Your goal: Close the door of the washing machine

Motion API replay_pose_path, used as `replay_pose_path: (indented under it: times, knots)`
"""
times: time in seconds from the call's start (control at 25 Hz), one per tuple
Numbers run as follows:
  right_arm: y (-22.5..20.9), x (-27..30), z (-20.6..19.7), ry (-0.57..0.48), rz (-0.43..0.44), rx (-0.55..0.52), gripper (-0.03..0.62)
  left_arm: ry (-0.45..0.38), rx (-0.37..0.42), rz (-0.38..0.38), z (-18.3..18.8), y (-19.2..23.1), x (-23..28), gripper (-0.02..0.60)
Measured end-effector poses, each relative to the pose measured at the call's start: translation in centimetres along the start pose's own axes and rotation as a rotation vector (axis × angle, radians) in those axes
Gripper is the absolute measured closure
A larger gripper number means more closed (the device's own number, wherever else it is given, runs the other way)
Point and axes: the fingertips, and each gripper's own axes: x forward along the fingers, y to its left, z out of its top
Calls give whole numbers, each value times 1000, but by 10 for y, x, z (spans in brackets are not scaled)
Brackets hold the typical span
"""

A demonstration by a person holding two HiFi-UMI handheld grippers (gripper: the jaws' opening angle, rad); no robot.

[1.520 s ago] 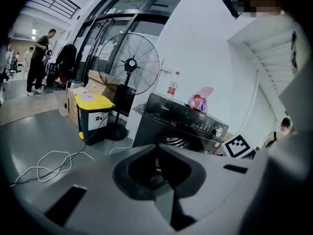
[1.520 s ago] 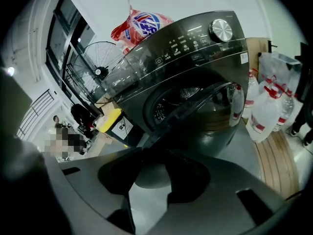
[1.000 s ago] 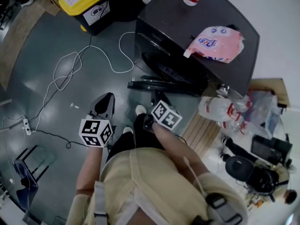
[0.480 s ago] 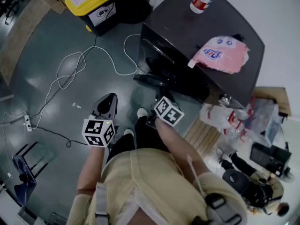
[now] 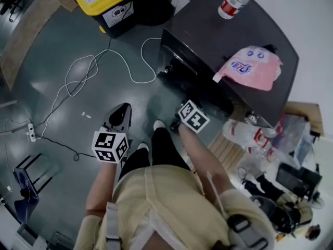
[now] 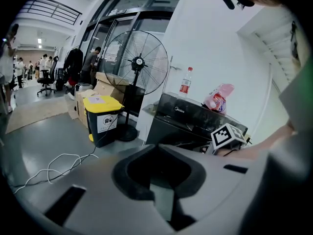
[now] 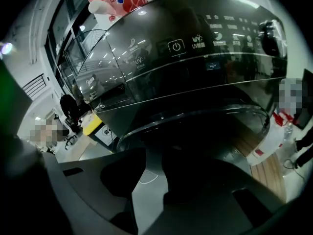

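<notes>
The black washing machine stands at the upper right, and its front fills the right gripper view. Its round door lies close against the front; I cannot tell whether it is latched. My right gripper points at the door from just in front; its jaws are closing with only floor between them. My left gripper hangs over the floor, away from the machine. In its own view the left gripper shows a narrow gap and holds nothing.
A pink bag and a bottle rest on the machine's top. A yellow-lidded bin and a fan's base stand behind. A white cable loops on the floor. Plastic bags with bottles crowd the right.
The door, open and sticking out a second ago, has swung in against the machine. My right gripper has moved up and right toward it. The left gripper has stayed put.
</notes>
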Motion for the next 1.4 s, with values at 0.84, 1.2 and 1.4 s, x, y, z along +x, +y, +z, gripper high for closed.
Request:
replay_pose_path:
  times: [0.84,1.2,1.4]
  knots:
    - [6,8,9,15,38,-46,493,2,-25,-27,2,2,-2,577]
    - [22,-14,-5,25,164,-48,493,-25,-89,-65,2,-1,-12,577]
    - [27,-33,-2,-1,210,-83,493,-12,-124,-101,0,-6,-15,577]
